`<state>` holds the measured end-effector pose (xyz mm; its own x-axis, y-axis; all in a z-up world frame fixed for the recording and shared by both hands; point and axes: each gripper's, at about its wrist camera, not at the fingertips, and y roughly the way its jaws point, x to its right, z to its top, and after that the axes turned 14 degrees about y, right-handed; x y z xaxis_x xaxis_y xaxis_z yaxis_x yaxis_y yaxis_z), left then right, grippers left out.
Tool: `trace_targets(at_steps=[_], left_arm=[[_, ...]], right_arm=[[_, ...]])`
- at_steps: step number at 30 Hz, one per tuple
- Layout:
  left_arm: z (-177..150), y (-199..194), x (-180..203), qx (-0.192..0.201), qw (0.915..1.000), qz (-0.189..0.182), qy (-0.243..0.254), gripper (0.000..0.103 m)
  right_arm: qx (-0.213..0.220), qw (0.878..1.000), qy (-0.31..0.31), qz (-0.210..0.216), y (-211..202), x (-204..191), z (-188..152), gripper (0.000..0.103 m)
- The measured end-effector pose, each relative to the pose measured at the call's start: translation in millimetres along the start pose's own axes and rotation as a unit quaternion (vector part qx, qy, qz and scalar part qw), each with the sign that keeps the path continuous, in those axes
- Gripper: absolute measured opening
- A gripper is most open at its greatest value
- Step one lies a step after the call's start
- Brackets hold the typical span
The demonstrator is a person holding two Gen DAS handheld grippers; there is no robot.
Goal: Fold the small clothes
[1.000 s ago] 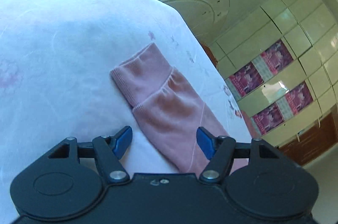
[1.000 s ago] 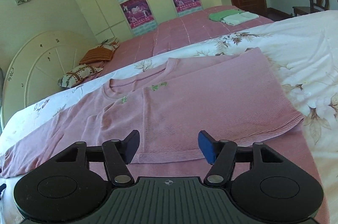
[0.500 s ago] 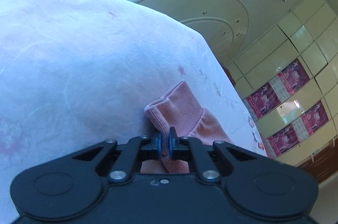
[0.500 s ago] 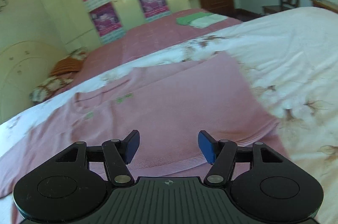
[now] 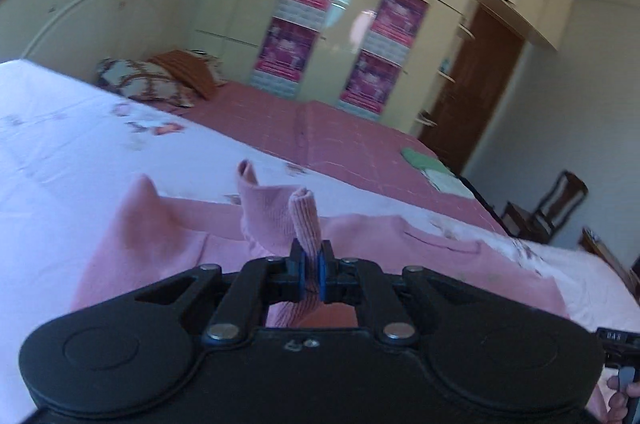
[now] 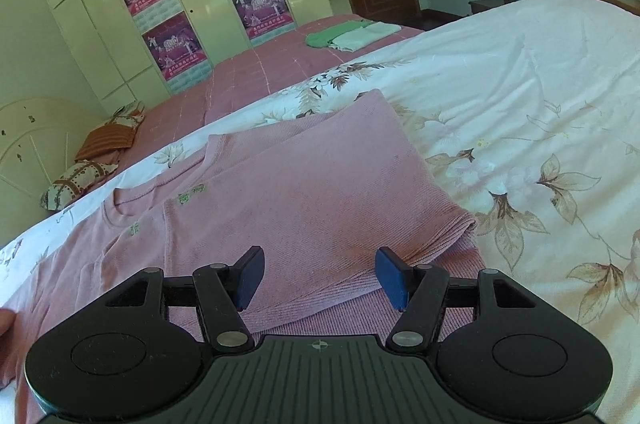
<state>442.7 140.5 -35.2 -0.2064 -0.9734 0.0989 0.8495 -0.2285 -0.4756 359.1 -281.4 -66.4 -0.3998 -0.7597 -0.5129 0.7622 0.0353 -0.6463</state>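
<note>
A pink ribbed long-sleeved shirt (image 6: 320, 192) lies flat on the floral bedspread (image 6: 540, 84), collar towards the headboard side, small green embroidery below the neckline. Its far side is folded over the body, forming a neat doubled layer with a straight edge. The ribbed cuff (image 5: 306, 220) of the other sleeve stands lifted above the body, pinched upright, the sleeve trailing back behind it.
</note>
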Motion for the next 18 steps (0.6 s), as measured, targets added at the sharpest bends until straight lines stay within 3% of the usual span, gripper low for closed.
trace_targets(at_steps=[3, 7, 9, 10, 12, 14, 18], left_arm=[[1.9, 32.9, 71.5, -0.019, 0.9975, -0.045, 0.052, 0.006], [-10.8, 76.5, 149.4, -0.057, 0.9879, -0.097, 0.106, 0.006], [-25.4, 99.5, 183.3, -0.093, 0.9781, -0.123, 0.140, 0.012], [-30.9, 105.3, 197.6, -0.105, 0.9737, -0.128, 0.156, 0.020], [-36.8, 94.9, 208.4, -0.089, 0.9698, -0.145, 0.175, 0.024], [-40.3, 74.2, 196.0, -0.065, 0.9757, -0.124, 0.168, 0.043], [-51.5, 25.3, 135.8, -0.045, 0.9890, -0.020, 0.140, 0.061]], right_arm=[[-0.002, 1.000, -0.001, 0.008, -9.4, 8.4, 1.0, 0.062], [-0.003, 1.000, -0.005, 0.018, -24.5, 20.6, 7.6, 0.062], [-0.011, 0.999, -0.001, 0.032, -30.1, 26.4, 12.5, 0.062], [-0.017, 0.999, 0.001, 0.042, -31.7, 28.4, 14.1, 0.062], [-0.032, 0.998, 0.006, 0.060, -32.9, 30.7, 16.8, 0.062], [-0.047, 0.995, 0.013, 0.083, -31.7, 29.4, 17.7, 0.062], [-0.081, 0.984, 0.042, 0.150, -19.8, 17.4, 12.6, 0.062]])
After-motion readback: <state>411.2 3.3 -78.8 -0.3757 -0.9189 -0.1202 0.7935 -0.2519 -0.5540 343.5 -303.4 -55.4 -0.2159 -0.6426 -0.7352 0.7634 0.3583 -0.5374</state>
